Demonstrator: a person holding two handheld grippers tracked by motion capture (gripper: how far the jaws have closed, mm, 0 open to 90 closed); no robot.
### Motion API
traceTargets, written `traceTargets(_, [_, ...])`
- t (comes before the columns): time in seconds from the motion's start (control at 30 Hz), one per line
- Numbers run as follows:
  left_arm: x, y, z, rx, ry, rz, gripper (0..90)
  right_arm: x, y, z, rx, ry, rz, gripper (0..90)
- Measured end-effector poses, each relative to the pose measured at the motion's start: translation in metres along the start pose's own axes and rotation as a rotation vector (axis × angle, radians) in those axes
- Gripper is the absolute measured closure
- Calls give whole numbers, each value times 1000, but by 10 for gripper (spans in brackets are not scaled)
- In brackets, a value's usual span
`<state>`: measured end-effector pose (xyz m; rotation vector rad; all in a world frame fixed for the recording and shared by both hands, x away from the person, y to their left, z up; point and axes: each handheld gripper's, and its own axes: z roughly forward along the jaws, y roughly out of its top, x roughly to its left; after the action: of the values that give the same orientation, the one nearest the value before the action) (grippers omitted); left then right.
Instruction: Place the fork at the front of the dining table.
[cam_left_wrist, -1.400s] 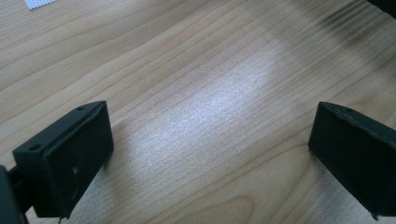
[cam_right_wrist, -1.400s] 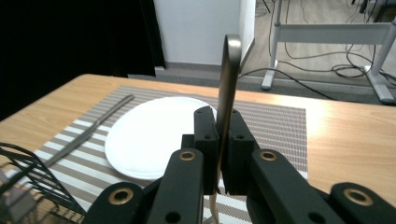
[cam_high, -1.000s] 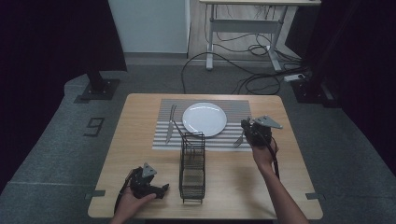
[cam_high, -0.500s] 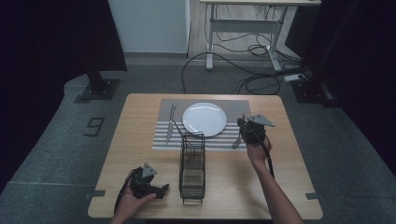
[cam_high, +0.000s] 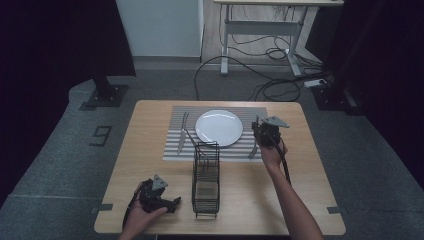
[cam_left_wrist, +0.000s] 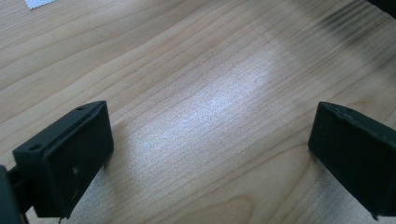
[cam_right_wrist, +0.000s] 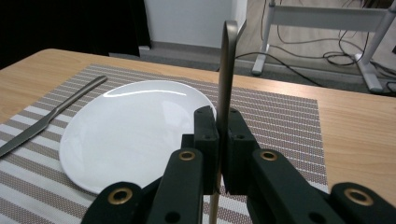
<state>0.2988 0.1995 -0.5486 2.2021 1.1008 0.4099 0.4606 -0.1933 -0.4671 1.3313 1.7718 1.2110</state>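
My right gripper (cam_high: 262, 132) hovers over the right edge of the striped placemat (cam_high: 172, 150), just right of the white plate (cam_high: 218, 127). It is shut on a metal utensil (cam_right_wrist: 228, 70), whose flat handle stands up between the jaws in the right gripper view; its lower end (cam_high: 252, 149) slants down toward the mat. The plate (cam_right_wrist: 130, 121) lies ahead and to the left of that gripper (cam_right_wrist: 218, 140). My left gripper (cam_high: 170, 203) rests low at the table's front left, open, with bare wood between its jaws (cam_left_wrist: 210, 149).
A black wire rack (cam_high: 206, 177) stands in the table's middle front, just right of the left gripper. Two more utensils (cam_high: 182, 134) lie on the mat left of the plate; one (cam_right_wrist: 51, 114) looks like a knife. Cables and a desk frame (cam_high: 260, 30) are beyond.
My right gripper has shifted slightly left and away, toward the plate, carrying the utensil. The left gripper has stayed put.
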Motion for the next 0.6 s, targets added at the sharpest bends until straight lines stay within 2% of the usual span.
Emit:
traceTargets(0.17, [0, 0, 0, 0, 0, 0, 0, 1, -1, 6, -6, -1, 8, 857])
traceTargets(0.37, [0, 0, 0, 0, 0, 0, 0, 4, -3, 7, 20, -6, -8, 853])
traceTargets(0.6, [0, 0, 0, 0, 0, 0, 0, 4, -6, 8, 19, -7, -13, 853])
